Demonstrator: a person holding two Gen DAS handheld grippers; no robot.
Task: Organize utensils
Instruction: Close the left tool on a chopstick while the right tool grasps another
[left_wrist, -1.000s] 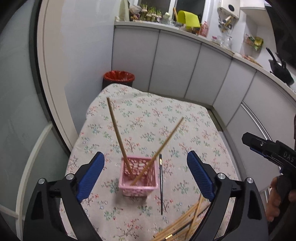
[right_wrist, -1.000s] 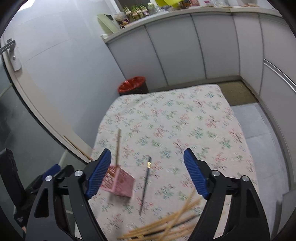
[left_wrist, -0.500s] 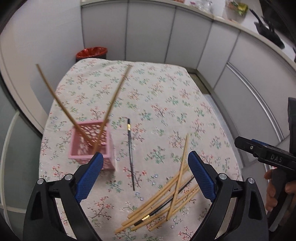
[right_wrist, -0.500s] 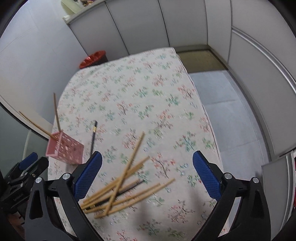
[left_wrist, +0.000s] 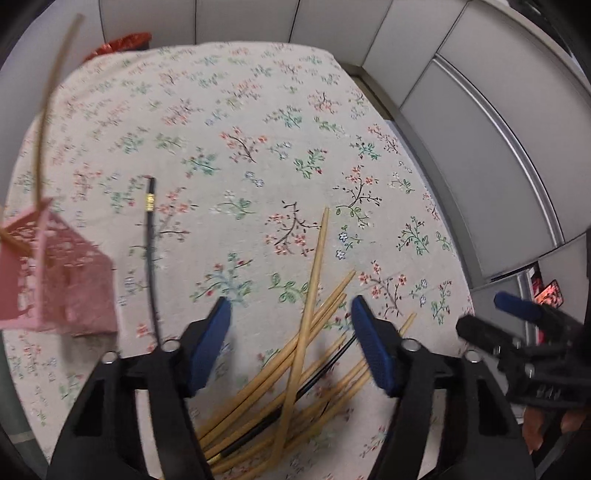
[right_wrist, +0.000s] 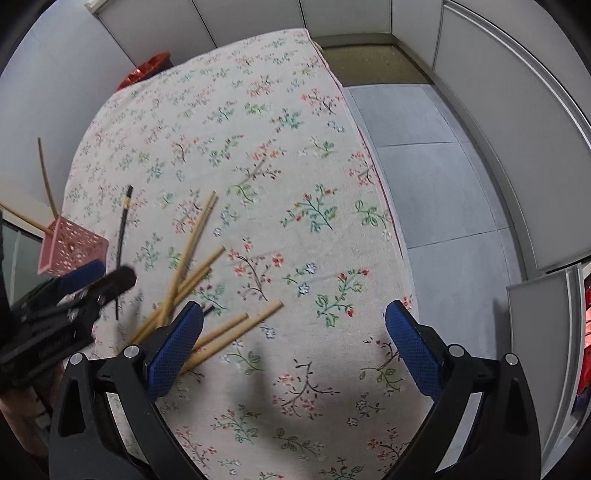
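Left wrist view: left gripper (left_wrist: 290, 314) poised over chopstick pile (left_wrist: 295, 354) on desk (left_wrist: 258, 110), jaws released, empty. Select one stick; clamp mid-shaft.

Right wrist view: right gripper (right_wrist: 293, 321) released, empty. Deliver to pink basket (right_wrist: 72, 245), far left.
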